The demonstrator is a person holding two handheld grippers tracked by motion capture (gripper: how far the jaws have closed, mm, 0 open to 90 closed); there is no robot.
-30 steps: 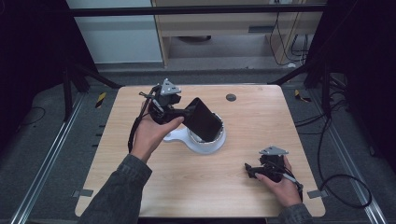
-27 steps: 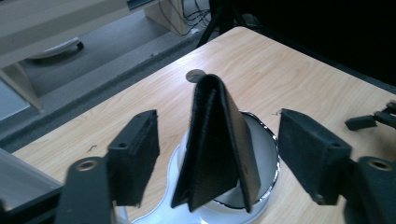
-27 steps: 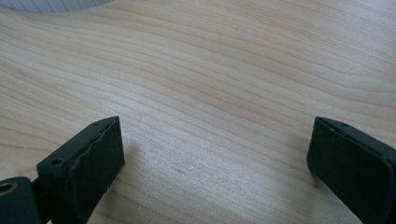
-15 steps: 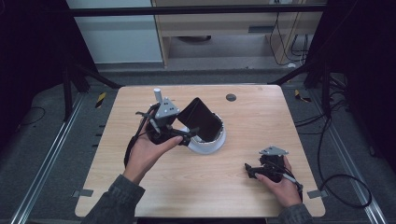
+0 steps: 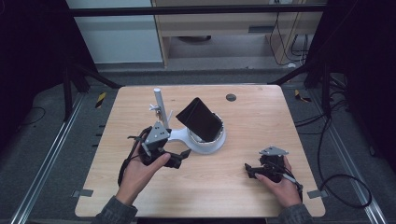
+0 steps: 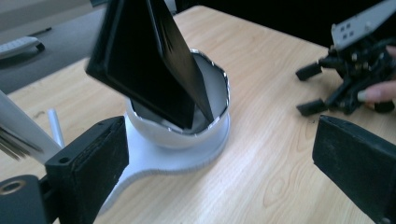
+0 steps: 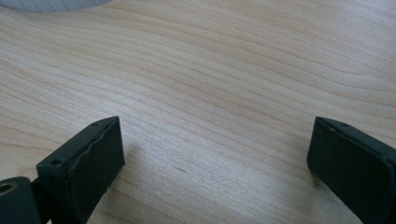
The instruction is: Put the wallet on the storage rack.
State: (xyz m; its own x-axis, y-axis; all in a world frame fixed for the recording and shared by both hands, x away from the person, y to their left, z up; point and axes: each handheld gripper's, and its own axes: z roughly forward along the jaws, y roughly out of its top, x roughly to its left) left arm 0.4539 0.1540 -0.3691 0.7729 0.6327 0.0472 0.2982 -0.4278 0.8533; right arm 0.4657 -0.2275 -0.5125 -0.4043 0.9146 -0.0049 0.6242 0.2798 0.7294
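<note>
black slab [image 5: 200, 120] sits tilted in white cup holder [image 5: 211, 143]; looks placed | left gripper [image 5: 180, 157] jaws apart, empty | right gripper [image 5: 252, 171] jaws apart, idle on table [image 5: 261, 116] | nothing obvious left

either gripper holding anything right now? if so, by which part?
Nothing is held. The left gripper is open, short of the white bowl with the black case in it; the right gripper is open over bare table.

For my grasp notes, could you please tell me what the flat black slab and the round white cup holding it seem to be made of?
Flat black slab: probably glass-faced plastic; one face smooth and faintly glossy, its frame matte.
Round white cup: looks like moulded matte plastic, uniformly white, with a thin, shiny, crinkled rim, possibly foil.
</note>
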